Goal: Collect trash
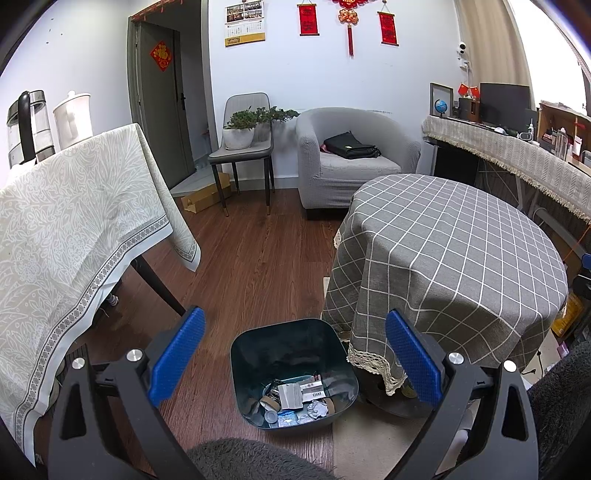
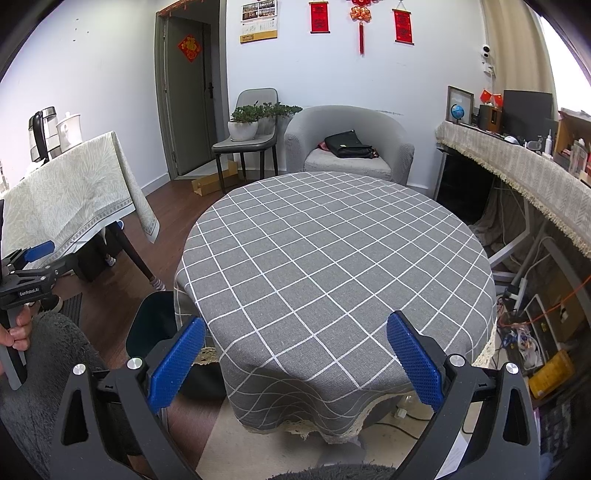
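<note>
Walls of pale paint carry red hangings (image 2: 362,22) and a calendar (image 2: 258,21); a grey door (image 2: 192,99) stands at the left, above dark wood flooring (image 1: 251,266). Against the back wall sit a grey armchair (image 2: 347,140) holding a black bag (image 2: 347,144) and a grey chair (image 2: 245,122) bearing potted plants (image 2: 243,123). At centre, a round table (image 2: 332,266) under a grey checked cloth with a lace hem shows a bare top. To the left, a second table (image 1: 74,229) in a pale patterned cloth holds a kettle (image 1: 29,125) and a white pot (image 1: 74,114). A long cluttered counter (image 2: 517,162) runs down the right side.

On the floor just beside the round table, the dark bin (image 1: 293,373) holds the trash (image 1: 295,400): wrappers, paper, a cap. The left gripper (image 1: 295,360) hangs above the bin, its blue pads (image 1: 177,354) wide apart and empty. The right gripper (image 2: 295,360) sits over the round table's near edge, pads (image 2: 415,360) likewise spread, gripping nothing.
</note>
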`<state>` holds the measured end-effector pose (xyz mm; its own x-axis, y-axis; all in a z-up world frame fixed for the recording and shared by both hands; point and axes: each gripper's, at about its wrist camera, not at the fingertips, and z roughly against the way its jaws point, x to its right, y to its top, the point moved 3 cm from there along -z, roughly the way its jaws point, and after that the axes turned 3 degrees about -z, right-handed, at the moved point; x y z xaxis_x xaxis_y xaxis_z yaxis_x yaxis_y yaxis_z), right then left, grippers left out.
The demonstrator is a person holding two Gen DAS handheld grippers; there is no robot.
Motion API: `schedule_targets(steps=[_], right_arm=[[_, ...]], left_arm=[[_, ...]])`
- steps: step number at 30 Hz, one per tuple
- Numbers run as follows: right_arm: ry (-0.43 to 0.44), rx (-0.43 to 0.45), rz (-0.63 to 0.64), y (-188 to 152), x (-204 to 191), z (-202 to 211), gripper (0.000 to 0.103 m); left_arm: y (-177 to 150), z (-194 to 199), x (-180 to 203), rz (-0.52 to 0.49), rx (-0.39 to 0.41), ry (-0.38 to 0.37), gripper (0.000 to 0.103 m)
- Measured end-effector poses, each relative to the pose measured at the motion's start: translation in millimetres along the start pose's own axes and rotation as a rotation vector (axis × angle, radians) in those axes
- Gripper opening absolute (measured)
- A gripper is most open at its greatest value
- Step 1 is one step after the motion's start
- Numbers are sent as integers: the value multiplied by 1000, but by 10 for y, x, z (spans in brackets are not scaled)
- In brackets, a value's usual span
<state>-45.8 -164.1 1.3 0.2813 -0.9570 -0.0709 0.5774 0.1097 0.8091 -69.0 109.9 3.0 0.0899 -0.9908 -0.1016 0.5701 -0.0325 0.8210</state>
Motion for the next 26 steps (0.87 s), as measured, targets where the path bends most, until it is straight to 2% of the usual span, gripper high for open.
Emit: schedule_targets(steps=[26], right_arm=[[-2, -4, 9, -19, 22, -15, 99]], left_arm=[[-6, -11, -12, 21, -8, 10, 100]])
